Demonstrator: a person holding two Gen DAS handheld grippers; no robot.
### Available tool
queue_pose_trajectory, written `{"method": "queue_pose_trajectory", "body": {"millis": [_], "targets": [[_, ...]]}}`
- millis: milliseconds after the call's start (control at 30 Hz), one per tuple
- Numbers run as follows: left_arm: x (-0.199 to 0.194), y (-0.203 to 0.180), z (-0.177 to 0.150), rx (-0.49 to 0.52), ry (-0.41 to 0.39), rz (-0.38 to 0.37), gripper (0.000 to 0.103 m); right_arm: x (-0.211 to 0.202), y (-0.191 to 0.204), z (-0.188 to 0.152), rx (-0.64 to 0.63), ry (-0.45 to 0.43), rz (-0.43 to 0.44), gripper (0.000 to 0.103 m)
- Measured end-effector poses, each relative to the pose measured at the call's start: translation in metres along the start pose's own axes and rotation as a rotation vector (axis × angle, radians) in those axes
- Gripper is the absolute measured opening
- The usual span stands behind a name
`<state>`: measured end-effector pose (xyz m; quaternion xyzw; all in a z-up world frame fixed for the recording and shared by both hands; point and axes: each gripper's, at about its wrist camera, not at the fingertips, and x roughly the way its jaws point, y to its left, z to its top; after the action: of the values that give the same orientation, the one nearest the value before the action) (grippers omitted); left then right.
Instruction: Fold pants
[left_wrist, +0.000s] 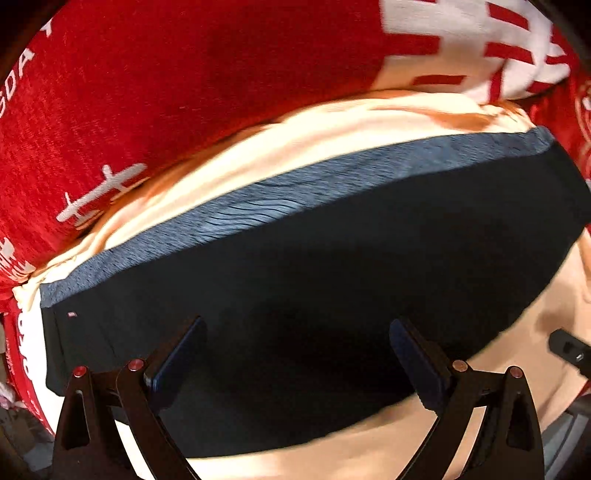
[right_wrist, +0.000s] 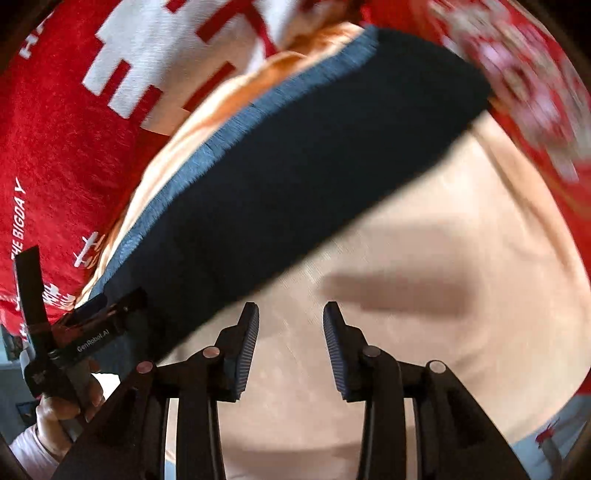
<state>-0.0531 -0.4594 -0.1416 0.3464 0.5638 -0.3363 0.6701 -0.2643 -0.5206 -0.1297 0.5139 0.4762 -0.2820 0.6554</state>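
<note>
On the cream cloth (left_wrist: 332, 454): folded dark pants (left_wrist: 314, 314), grey waistband far side.
Left hand-held gripper (left_wrist: 297, 363): fingers spread wide, empty, over the pants.
Right hand-held gripper (right_wrist: 291, 347): fingers parted, empty, beside the pants' (right_wrist: 295, 177) near edge.

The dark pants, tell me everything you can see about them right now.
The dark pants look folded into a long flat band of smooth navy-black fabric, with a lighter blue-grey ribbed strip along the far edge and a tiny red tag near one end. They lie on a cream sheet. The open left gripper hovers over them; contact is unclear.
</note>
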Motion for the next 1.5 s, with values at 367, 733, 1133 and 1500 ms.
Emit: {"method": "queue_pose_trajectory", "body": {"millis": [367, 733, 1133, 1500], "targets": [[-0.001, -0.052, -0.012, 0.0, 0.022, 0.014, 0.1, -0.012, -0.047, -0.005, 0.077, -0.002, 0.042, 0.04], [-0.015, -0.08, 0.023, 0.028, 0.009, 0.02, 0.1, -0.02, -0.071, 0.012, 0.106, -0.033, 0.07, 0.04], [0.006, -0.102, 0.046, -0.008, -0.038, -0.009, 0.1, -0.018, -0.086, 0.042, 0.172, -0.206, 0.168, 0.04], [0.01, -0.1, 0.029, -0.063, -0.094, -0.058, 0.1, 0.014, -0.09, 0.057, 0.215, -0.467, 0.254, 0.045]]}}
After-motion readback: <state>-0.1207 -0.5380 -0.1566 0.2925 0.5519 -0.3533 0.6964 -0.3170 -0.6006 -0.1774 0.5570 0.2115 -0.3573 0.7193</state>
